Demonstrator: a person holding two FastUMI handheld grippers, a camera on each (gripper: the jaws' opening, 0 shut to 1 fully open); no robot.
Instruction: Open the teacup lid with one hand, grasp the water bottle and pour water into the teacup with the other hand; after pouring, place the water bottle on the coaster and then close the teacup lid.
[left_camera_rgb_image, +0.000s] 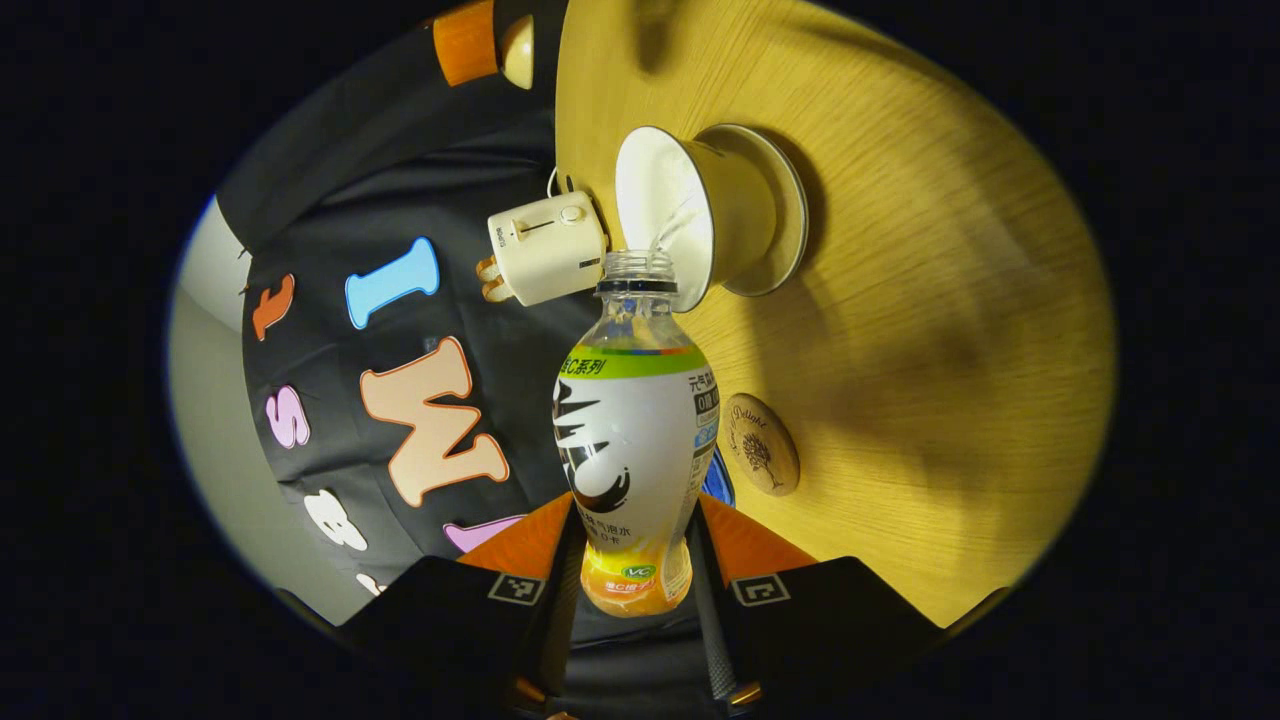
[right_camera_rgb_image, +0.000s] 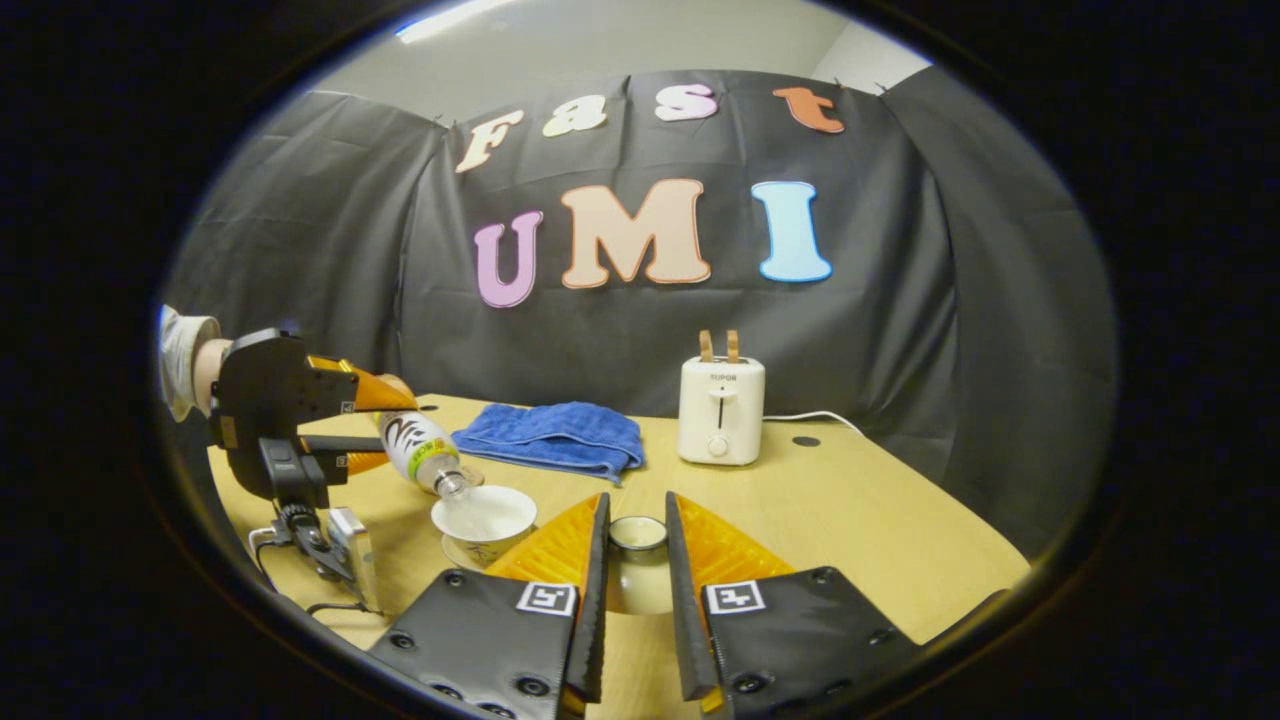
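My left gripper (left_camera_rgb_image: 635, 545) is shut on the lower body of a plastic water bottle (left_camera_rgb_image: 635, 430), which is uncapped and tilted neck-first toward the white teacup (left_camera_rgb_image: 668, 215). A thin stream of water runs from the bottle's mouth into the cup, which stands on its saucer (left_camera_rgb_image: 785, 215). A round wooden coaster (left_camera_rgb_image: 762, 443) lies on the table beside the bottle. In the right gripper view, my right gripper (right_camera_rgb_image: 637, 520) is shut on the teacup lid (right_camera_rgb_image: 638, 575), held above the table. Farther left there, the left gripper (right_camera_rgb_image: 345, 425) tips the bottle (right_camera_rgb_image: 420, 447) over the open teacup (right_camera_rgb_image: 485, 515).
A white toaster (right_camera_rgb_image: 720, 410) with two slices of toast stands at the back of the wooden table (right_camera_rgb_image: 850, 520), its cord trailing right. A folded blue towel (right_camera_rgb_image: 550, 437) lies behind the cup. A person's sleeved hand (right_camera_rgb_image: 185, 360) holds the left gripper.
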